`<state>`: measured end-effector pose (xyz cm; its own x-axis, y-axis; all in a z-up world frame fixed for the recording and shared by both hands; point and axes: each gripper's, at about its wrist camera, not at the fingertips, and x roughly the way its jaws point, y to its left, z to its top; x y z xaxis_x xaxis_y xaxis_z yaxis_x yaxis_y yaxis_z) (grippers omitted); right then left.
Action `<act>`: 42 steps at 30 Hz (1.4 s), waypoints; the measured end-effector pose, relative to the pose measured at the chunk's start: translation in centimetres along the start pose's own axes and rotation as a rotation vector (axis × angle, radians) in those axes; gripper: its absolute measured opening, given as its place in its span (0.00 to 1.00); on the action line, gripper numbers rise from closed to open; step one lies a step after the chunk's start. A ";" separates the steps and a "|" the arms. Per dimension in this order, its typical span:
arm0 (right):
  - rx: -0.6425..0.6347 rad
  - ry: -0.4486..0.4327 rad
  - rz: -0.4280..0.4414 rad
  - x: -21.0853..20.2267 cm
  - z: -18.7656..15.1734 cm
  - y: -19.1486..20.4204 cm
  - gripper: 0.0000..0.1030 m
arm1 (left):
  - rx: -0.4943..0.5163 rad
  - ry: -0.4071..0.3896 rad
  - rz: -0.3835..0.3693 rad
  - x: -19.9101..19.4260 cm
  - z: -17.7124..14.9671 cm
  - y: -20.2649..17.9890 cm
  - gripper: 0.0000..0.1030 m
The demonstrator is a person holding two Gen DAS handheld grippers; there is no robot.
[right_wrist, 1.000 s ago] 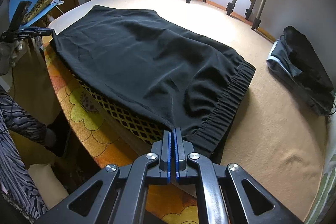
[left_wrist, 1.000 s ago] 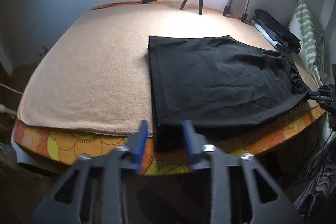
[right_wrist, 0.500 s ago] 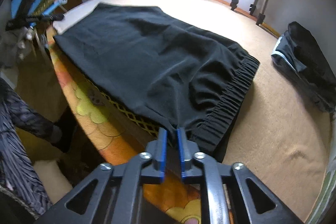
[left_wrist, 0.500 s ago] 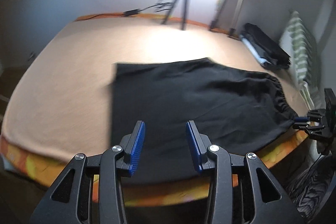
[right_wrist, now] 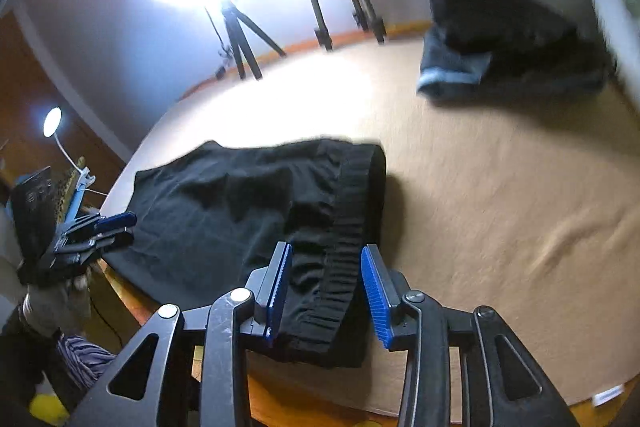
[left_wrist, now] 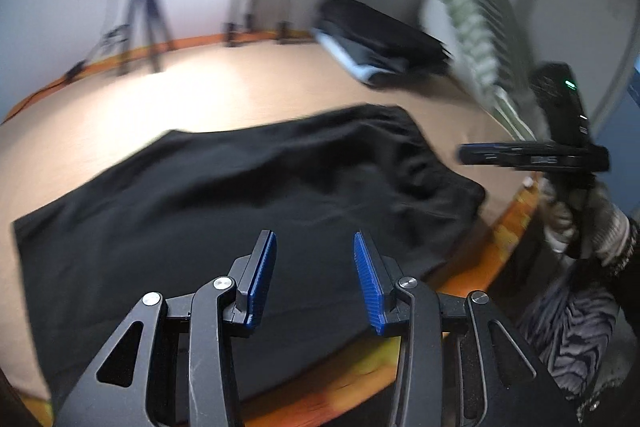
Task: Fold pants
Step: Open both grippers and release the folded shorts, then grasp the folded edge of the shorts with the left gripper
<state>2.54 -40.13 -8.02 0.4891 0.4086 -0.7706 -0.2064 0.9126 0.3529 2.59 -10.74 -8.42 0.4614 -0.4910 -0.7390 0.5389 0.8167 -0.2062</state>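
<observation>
Black pants [right_wrist: 240, 211] lie folded (both grippers [left_wrist: 314, 281] [right_wrist: 326, 293] spread, holding nothing).

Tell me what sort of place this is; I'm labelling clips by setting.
Probably a bedroom set up for filming: black pants lie on a tan blanket over a floral-sheeted bed, with a bright lamp on a black tripod behind.

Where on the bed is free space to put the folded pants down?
Bare tan blanket lies between the pants and the clothes pile, and behind the pants toward the tripod. The near edge is crowded: both open grippers, left and right.
</observation>
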 end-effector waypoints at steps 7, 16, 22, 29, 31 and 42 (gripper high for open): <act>-0.025 0.060 -0.073 2.8 -0.8 -0.3 0.35 | 0.097 0.095 -0.064 5.1 -0.1 -4.9 0.38; 0.033 0.081 -0.036 3.4 -1.0 -2.8 0.59 | 0.159 0.150 -0.116 7.2 -0.9 -7.2 0.38; -0.025 0.058 -0.051 3.9 -1.5 -1.8 0.63 | 0.140 0.110 -0.121 6.9 -0.3 -7.8 0.38; 0.014 0.072 0.014 3.9 -0.4 -2.4 0.60 | 0.267 0.057 -0.109 6.2 -0.3 -11.3 0.51; 0.057 0.051 0.037 3.5 0.6 -3.2 0.60 | 0.275 0.064 -0.118 6.8 -0.1 -12.1 0.51; 0.206 -0.014 0.113 2.3 3.6 -6.0 0.60 | 0.344 0.111 -0.073 11.6 1.4 -16.1 0.52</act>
<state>7.96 -44.73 -9.96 0.4852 0.5064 -0.7129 -0.0839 0.8385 0.5385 0.31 -30.00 -12.78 0.3436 -0.4926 -0.7995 0.7820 0.6215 -0.0469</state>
